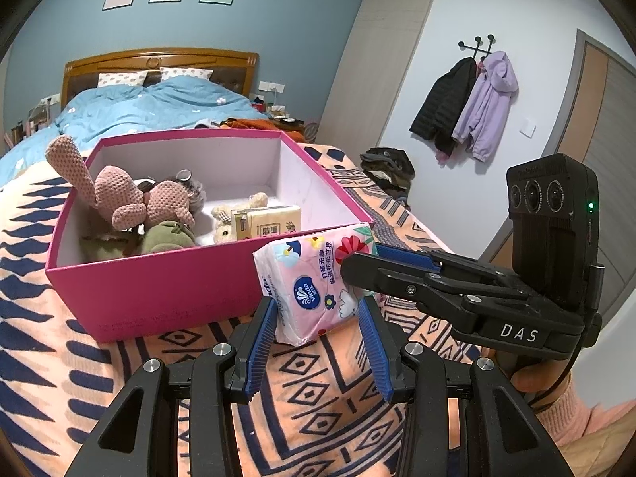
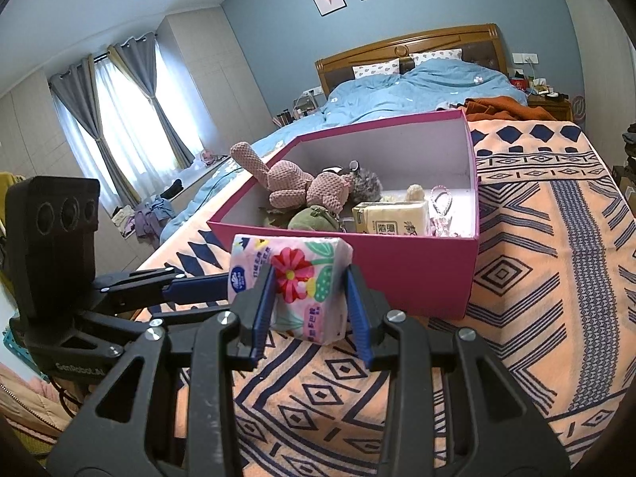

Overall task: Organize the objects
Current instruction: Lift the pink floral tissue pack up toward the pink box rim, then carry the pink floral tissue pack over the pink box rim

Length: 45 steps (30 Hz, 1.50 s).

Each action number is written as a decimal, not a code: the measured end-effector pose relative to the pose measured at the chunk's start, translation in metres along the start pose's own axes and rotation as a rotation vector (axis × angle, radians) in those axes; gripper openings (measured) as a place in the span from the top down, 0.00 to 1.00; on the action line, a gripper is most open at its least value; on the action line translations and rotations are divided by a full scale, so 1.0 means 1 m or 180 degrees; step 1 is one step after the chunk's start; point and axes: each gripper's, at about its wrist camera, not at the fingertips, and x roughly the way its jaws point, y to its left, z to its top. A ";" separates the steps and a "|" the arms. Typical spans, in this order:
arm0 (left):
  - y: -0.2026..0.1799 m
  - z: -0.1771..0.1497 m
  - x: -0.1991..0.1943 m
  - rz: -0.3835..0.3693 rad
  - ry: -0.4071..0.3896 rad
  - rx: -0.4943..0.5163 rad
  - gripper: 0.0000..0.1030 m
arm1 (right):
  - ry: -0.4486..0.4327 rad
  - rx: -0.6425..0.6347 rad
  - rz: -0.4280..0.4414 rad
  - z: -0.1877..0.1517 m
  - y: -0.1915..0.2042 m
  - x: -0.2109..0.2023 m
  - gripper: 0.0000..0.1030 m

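A pink flowered tissue pack (image 1: pixel 314 278) (image 2: pixel 294 278) hangs just above the patterned blanket, in front of the magenta box (image 1: pixel 159 290) (image 2: pixel 397 274). My left gripper (image 1: pixel 316 306) (image 2: pixel 222 298) is shut on the pack's lower sides. From the right, my right gripper (image 1: pixel 359 258) (image 2: pixel 310 278) is shut on the same pack's upper end. Inside the open box lie a pink plush rabbit (image 1: pixel 131 198) (image 2: pixel 294 187), a green plush (image 1: pixel 167 236), a small beige bear (image 1: pixel 222 218) and a yellow tissue pack (image 1: pixel 270 218) (image 2: pixel 393 214).
The box sits on an orange and navy patterned blanket (image 1: pixel 318 389) (image 2: pixel 536 278) over the bed. A blue duvet (image 1: pixel 167 103) lies behind it, with an orange garment (image 2: pixel 501 107) beside. Coats (image 1: pixel 469 107) hang on the right wall. A hand in a pink sleeve (image 1: pixel 576 401) holds the right gripper.
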 end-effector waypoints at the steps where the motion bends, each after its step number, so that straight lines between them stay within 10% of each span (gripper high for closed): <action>1: 0.000 0.000 0.000 0.0002 -0.0002 0.0001 0.59 | -0.0007 -0.0002 0.0000 0.000 0.000 0.000 0.62; 45: 0.004 0.014 0.001 0.0081 -0.0079 0.0049 0.59 | -0.0106 -0.0122 -0.0034 0.015 0.006 -0.002 0.62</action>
